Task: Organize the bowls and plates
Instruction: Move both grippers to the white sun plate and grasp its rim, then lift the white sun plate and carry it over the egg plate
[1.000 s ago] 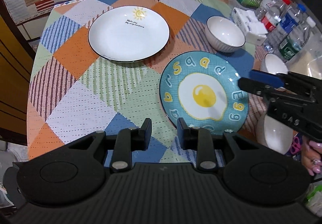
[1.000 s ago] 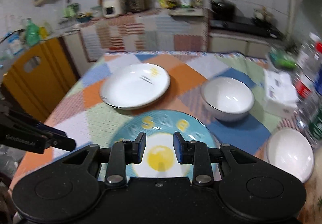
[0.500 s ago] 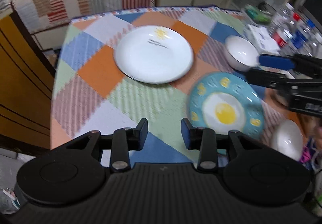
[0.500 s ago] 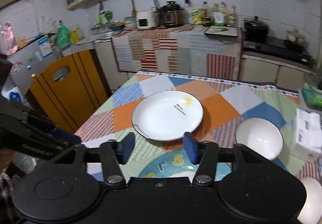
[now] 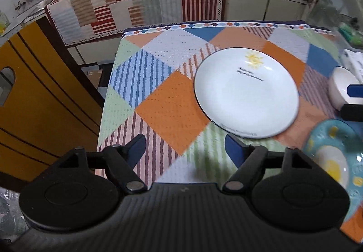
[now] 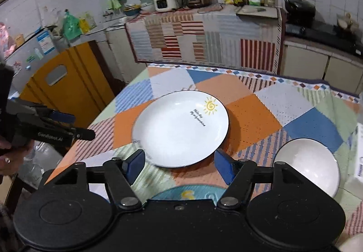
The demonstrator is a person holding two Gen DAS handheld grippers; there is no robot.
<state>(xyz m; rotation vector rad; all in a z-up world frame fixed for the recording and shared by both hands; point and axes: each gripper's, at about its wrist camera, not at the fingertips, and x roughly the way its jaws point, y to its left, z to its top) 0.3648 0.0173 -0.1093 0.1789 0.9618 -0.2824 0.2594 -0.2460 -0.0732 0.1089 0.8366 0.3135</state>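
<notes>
— Where's the white plate (image 6: 180, 128)?

— On the desk (image 5: 158, 102), dead ahead of the right hand-held gripper (image 6: 179, 167), jaws wide and empty.

— And the left hand-held gripper (image 5: 183, 150)?

— Equally wide, empty; plate lies ahead to its right, seemingly farther.

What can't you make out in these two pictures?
- Blue egg plate, right wrist view: mostly hidden behind the right hand-held gripper.
- Same plate, left wrist view: blurred, cut off by the right edge.
- White plate lettering: too small to read.
- White bowl, left wrist view: cut off.
</notes>
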